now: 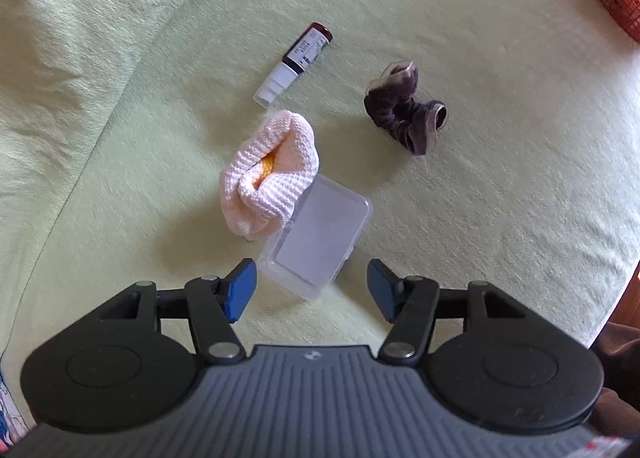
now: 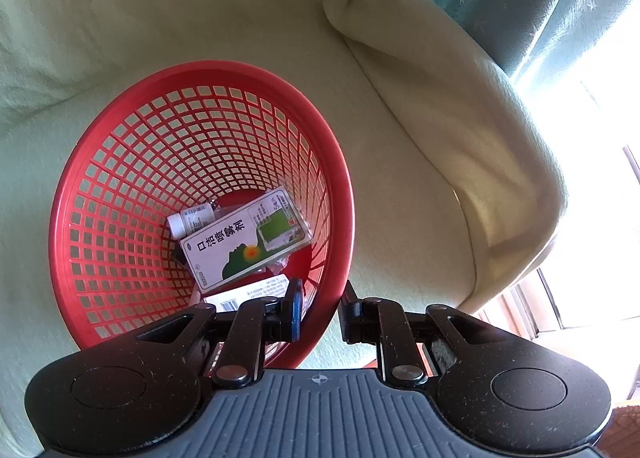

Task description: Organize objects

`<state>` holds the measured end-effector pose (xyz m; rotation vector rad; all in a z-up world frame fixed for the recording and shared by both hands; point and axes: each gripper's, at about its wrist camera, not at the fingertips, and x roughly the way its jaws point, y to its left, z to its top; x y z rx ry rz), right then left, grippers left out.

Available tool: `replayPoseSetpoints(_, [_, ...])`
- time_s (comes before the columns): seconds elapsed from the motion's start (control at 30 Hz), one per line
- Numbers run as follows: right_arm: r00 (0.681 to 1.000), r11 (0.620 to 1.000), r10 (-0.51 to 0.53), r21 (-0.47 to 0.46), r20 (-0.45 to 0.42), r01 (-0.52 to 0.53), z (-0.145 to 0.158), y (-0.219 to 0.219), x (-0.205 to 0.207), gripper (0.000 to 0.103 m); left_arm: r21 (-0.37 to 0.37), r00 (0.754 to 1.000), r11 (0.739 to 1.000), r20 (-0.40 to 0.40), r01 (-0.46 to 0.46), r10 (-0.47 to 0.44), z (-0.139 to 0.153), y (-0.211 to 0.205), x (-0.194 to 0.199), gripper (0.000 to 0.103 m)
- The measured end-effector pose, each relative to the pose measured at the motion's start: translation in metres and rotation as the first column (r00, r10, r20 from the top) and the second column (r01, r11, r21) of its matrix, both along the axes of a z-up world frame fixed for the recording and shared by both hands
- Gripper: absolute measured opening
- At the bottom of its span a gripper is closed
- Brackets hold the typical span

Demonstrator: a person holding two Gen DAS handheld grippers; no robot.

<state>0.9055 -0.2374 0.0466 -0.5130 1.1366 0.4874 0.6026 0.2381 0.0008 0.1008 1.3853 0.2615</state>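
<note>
Red plastic mesh basket [image 2: 120, 162] rim sits pinched, I think, in the right gripper [image 2: 320, 312]. Left gripper [image 1: 312, 290] hangs wide open, just short of the clear plastic lidded box [image 1: 316, 242].

Cloth [image 1: 270, 172] touches case [image 1: 316, 240] — bottle [image 1: 296, 60] behind.

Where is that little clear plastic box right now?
In the left wrist view, the clear plastic box lies on the green cushion, just ahead of the open left gripper, touching the white cloth.
</note>
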Motion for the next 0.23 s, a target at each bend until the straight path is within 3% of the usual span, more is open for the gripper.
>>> replayPoseSetpoints(0.23, [1.000, 1.000, -0.007, -0.012, 0.011, 0.008, -0.001, 0.005, -0.001, 0.015, 0.006, 0.996, 0.996, -0.034, 0.088, -0.087, -0.037, 0.008, 0.013, 0.063])
